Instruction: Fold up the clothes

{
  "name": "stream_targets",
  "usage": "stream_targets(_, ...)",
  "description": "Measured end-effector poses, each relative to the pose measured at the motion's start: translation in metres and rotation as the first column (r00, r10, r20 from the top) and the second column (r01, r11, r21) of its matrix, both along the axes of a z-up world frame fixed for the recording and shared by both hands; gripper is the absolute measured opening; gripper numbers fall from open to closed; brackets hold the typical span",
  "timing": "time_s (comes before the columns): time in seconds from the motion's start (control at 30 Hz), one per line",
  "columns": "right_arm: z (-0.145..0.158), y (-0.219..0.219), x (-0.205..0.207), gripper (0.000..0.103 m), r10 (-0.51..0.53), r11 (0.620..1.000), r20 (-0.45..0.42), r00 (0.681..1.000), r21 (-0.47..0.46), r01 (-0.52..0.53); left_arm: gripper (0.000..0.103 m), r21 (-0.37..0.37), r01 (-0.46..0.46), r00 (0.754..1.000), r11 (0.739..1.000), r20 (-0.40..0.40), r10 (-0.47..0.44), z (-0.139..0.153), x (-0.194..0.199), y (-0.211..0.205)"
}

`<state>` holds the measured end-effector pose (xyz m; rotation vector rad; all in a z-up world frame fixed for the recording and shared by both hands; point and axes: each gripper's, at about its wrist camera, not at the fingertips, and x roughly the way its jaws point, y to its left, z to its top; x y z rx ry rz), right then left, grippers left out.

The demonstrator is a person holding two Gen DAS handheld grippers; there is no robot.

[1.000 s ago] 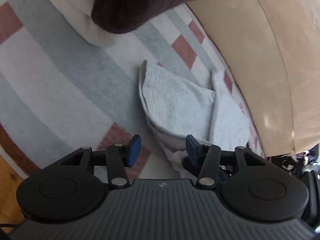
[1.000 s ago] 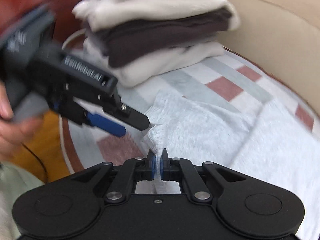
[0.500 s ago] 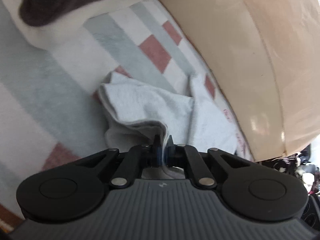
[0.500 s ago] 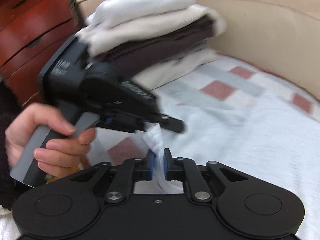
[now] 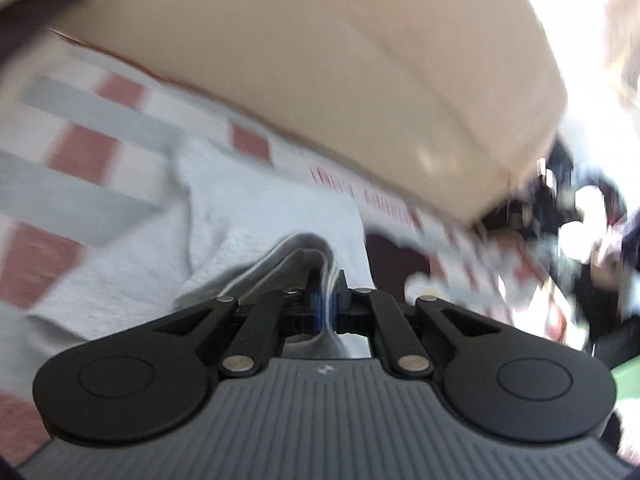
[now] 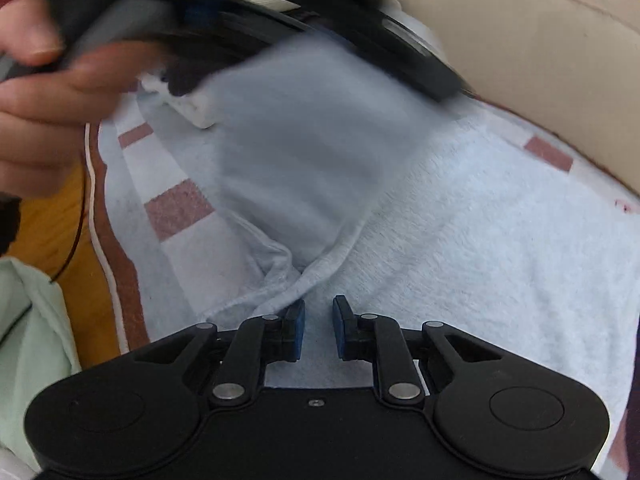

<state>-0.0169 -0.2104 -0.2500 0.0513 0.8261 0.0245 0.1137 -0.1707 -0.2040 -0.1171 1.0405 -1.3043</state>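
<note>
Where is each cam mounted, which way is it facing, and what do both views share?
Left wrist: on the left gripper, looking forward and down along its fingers; it is shut on a fold of the pale grey garment above the checked blanket, with the beige sofa back behind.
Right wrist: on the right gripper, angled down at the garment; its jaws are closing with nothing between them. The person's left hand shows, blurred.
Shared: garment, blanket, sofa back, left gripper.
</note>
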Motion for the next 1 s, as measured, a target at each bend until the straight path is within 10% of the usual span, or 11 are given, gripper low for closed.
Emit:
stream_targets(0.27,0.0,0.014,-0.016,0.02,0.092,0.996,0.022,0.995,-0.014,-0.092,0.04,0.168,0.118,0.99,0.979,-0.095,-0.103,-0.035,-0.022,-0.034)
stream_targets(0.5,0.019,-0.018,-0.043,0.024,0.045,0.988,-0.051,0.998,0.149,-0.037,0.042,0.067,0.113,0.99,0.991,-0.087,-0.107,-0.003,-0.01,0.022)
stream_targets(0.67,0.042,-0.047,-0.058,0.024,-0.091,0.979,-0.003,0.996,0.185,0.09,0.038,0.196,0.043,0.993,0.98,0.099,-0.064,0.005,-0.007,0.044)
stream_targets(0.87,0.061,-0.066,-0.027,0.026,-0.051,0.999,0.03,0.998,-0.008,0.052,0.036,0.185,0.077,0.984,0.98,0.145,-0.104,-0.004,-0.016,0.034)
stream_targets(1.0,0.067,-0.059,0.002,0.047,0.051,0.99,-0.009,0.999,-0.128,-0.052,0.033,0.216,0.128,0.987,0.968,0.072,-0.146,-0.026,-0.017,0.025)
